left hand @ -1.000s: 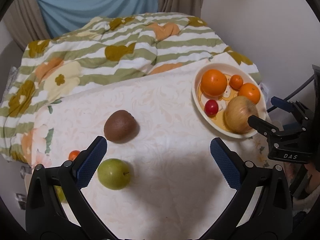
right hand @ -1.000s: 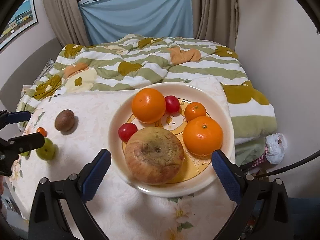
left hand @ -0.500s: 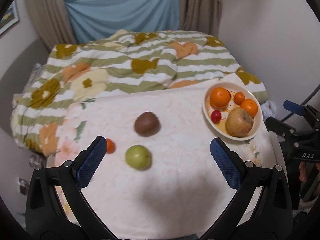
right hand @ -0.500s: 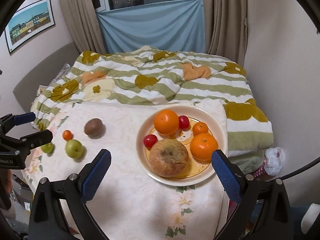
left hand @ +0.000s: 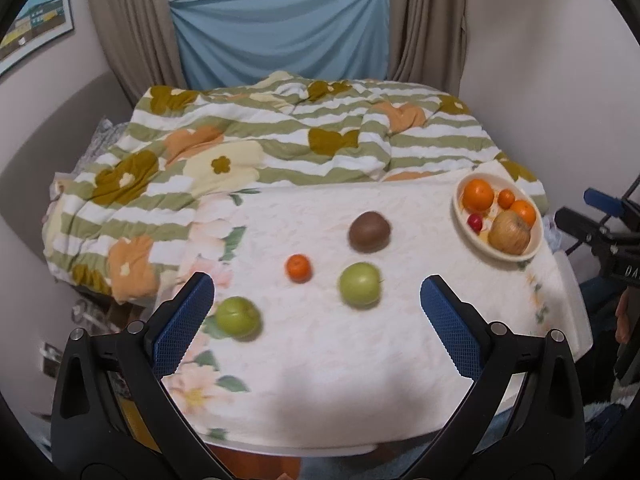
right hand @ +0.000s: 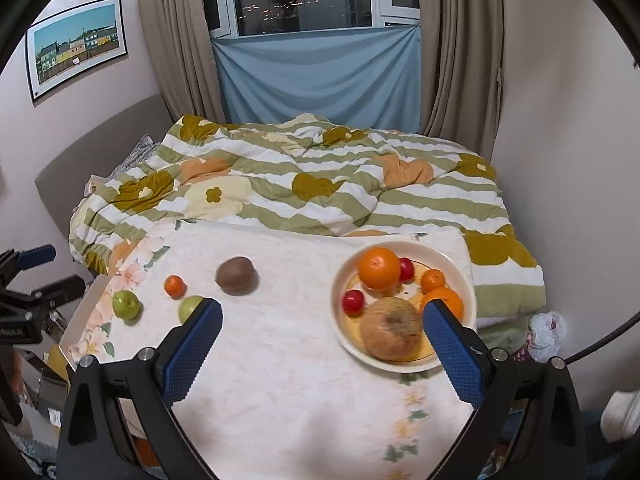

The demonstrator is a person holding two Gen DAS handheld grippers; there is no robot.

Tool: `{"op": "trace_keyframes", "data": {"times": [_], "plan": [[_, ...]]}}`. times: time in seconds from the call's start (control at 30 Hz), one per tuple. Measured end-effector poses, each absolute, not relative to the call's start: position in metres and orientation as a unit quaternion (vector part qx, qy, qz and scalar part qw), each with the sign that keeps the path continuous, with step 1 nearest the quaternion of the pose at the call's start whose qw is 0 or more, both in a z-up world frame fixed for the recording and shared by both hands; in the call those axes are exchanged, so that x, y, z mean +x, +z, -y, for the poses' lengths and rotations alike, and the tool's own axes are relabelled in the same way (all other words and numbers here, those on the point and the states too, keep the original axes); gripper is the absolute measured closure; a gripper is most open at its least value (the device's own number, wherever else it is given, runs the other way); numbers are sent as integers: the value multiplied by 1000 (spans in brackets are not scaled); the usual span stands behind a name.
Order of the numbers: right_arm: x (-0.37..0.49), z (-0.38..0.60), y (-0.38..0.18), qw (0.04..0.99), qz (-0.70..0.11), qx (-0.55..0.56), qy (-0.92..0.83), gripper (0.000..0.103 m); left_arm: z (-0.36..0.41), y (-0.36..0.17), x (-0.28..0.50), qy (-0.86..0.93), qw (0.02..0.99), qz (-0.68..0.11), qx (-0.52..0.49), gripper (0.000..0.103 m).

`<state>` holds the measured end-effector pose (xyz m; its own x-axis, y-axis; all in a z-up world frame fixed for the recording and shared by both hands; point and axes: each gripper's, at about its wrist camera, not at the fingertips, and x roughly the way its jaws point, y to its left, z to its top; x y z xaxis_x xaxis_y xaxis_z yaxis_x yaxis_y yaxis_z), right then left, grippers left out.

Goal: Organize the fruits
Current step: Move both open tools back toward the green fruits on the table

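left wrist view: my left gripper (left hand: pixel 316 312) hangs above the near edge of the table (left hand: pixel 320 400), jaws spread wide with nothing between them. i judge that fits a pause between picks, with four fruits not yet in the bowl (left hand: pixel 536 240).

taking the bowl as my landmark, it sits at the table's far right corner, close to the edge, holding a big orange (left hand: pixel 477 195), two smaller oranges, a red fruit (left hand: pixel 475 221) and a large tan fruit (left hand: pixel 509 232). the loose fruits lie well apart from it, to its left: the kiwi (left hand: pixel 369 231) is the closest, a green apple (left hand: pixel 359 283) is left of the bowl and nearer me, a small mandarin (left hand: pixel 298 268) is further left, and a second apple (left hand: pixel 237 317) is the furthest, just beside my left finger (left hand: pixel 182 330).

my right gripper (right hand: pixel 320 344) is also agape and empty, with its right finger (right hand: pixel 454 354) in front of the bowl's near side. from here a second red fruit (right hand: pixel 405 268) shows behind the big orange.

i judge the bowl is crowded, so any new fruit needs a free gap to avoid rolling out over the rim.
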<state>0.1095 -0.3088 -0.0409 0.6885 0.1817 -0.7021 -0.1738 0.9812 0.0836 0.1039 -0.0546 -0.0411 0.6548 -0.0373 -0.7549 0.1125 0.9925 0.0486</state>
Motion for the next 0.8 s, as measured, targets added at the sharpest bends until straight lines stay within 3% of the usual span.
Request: {"op": "trace_keyframes", "data": {"times": [0.43, 0.8], "plan": [[105, 210, -68, 903, -424, 11, 72, 3, -52, -82, 115, -101, 883, -457, 32, 0], [124, 166, -120, 880, -472, 31, 44, 3, -83, -139, 147, -148, 859, -488, 52, 0]]}}
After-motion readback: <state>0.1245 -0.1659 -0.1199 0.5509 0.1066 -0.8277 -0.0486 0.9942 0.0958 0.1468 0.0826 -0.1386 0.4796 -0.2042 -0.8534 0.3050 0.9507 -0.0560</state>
